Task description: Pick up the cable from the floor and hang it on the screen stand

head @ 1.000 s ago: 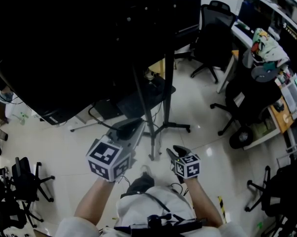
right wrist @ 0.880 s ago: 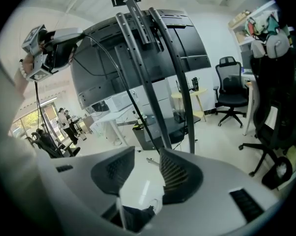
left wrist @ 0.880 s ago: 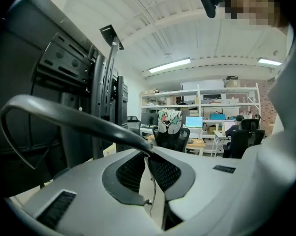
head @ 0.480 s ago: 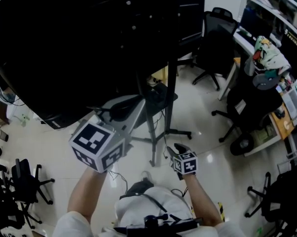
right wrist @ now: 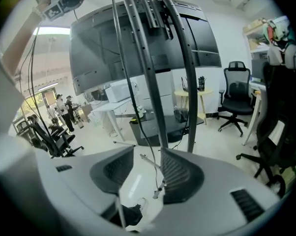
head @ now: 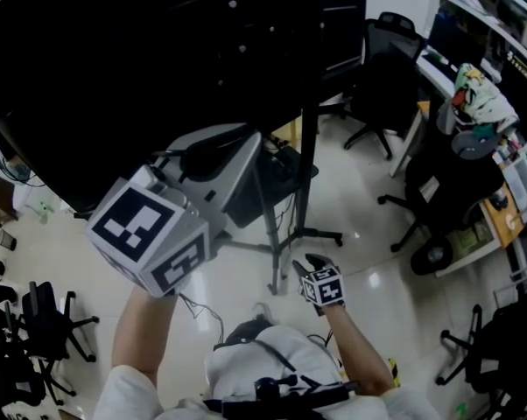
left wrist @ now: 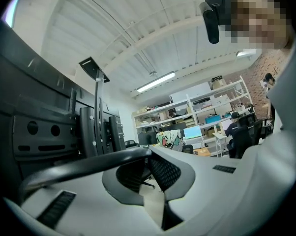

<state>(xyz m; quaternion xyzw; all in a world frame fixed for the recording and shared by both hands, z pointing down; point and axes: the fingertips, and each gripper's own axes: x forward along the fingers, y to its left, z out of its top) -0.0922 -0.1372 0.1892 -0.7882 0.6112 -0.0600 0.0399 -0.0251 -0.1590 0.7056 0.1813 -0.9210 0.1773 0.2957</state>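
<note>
Tagger: Up since a second ago: left gripper [left wrist: 151,156], now high and close in front of the big black flat screen [head: 141,59]. Jaws nearly together, pinching the thin black cable [left wrist: 92,164].
Checker: Rest of the cable?
Tagger: Hangs down from that gripper, just left of the black metal screen stand [head: 305,182].
Checker: Right side?
Tagger: Right gripper [right wrist: 147,154] low, near the stand's foot, jaws apart. Cable end dangles in the gap between them, not pressed.
</note>
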